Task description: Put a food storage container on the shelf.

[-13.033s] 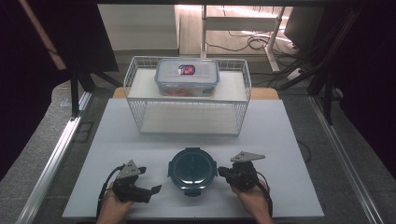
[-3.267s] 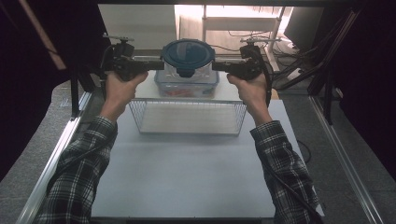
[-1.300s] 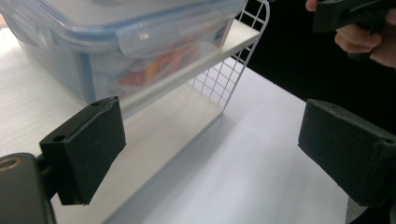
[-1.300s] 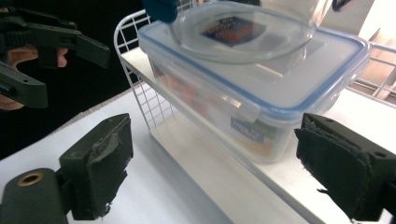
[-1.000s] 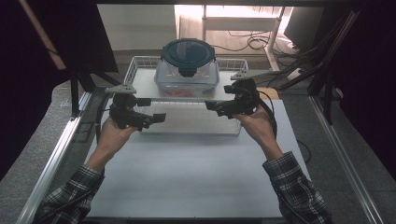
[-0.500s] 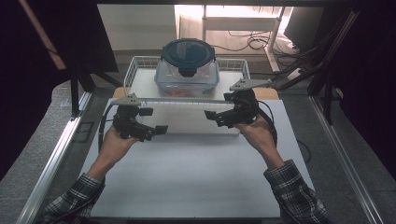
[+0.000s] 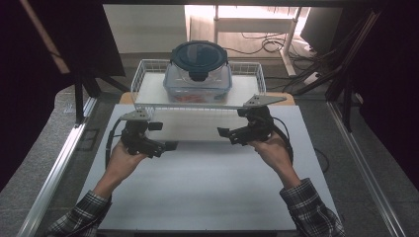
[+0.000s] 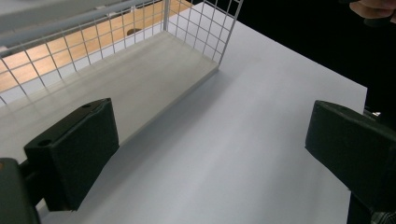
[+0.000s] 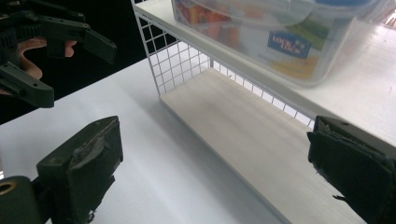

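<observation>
A round dark-lidded container (image 7: 199, 60) sits atop a clear rectangular box (image 7: 197, 86) in a white wire basket (image 7: 143, 79) at upper centre (box contents blurred). Below, the left gripper (image 7: 167, 146) and right gripper (image 7: 223, 132) hover with jaws spread wide, empty.

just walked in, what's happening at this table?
A person holds a gripper in each hand over a white table. A round dark-lidded container sits stacked on a clear box on top of a wire rack. Both the left gripper and right gripper are open, empty, in front of the rack and apart from the stack.
</observation>
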The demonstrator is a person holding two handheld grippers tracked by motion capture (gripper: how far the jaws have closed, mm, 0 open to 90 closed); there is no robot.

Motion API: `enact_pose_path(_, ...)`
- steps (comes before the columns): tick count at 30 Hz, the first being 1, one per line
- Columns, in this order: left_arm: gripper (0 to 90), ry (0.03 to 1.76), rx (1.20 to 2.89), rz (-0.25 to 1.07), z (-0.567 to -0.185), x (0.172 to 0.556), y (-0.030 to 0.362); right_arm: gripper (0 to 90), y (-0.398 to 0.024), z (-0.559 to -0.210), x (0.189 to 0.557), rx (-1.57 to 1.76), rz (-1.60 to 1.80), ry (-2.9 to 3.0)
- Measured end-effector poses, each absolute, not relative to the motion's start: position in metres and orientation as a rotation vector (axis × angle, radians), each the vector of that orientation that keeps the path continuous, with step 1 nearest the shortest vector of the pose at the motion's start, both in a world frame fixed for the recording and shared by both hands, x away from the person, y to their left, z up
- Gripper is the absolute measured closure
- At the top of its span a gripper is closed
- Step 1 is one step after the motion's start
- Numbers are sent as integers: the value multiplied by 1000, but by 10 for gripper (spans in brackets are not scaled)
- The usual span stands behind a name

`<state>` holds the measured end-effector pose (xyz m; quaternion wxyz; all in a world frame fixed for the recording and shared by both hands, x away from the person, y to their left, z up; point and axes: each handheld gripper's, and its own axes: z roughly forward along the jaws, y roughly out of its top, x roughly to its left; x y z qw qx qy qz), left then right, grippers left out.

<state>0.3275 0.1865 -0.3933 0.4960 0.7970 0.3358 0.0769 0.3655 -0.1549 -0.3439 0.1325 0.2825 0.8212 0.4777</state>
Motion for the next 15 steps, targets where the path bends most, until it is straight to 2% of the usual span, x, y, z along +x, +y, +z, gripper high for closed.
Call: enact_pose_path(15, 25, 830, 1931, 218, -414, 310, 186, 0, -165, -363, 349, 831, 1338, 2364)
